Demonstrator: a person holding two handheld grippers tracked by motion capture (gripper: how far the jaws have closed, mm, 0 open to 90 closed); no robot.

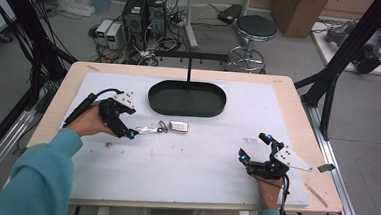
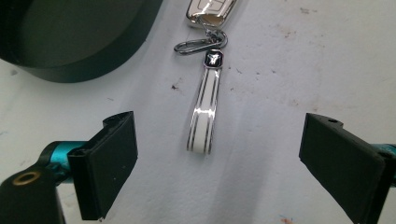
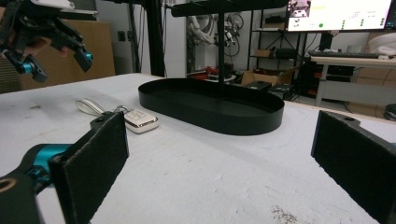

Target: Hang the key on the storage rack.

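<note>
Hovering wide-jawed, the left claw (image 2: 210, 163) faces the key strap (image 2: 204, 114), whose long axis runs straight ahead between its jaws; the right claw (image 1: 257, 150), also wide, sits well apart.

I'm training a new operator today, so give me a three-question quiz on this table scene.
1. True or false: the left gripper is shut on the key fob's strap.
2. What does the clip join to the strap?
3. The black tray lies: A) beyond the key fob, B) under the right gripper.

Key: 1 false, the jaws stand open; 2 the key fob; 3 A.
</note>
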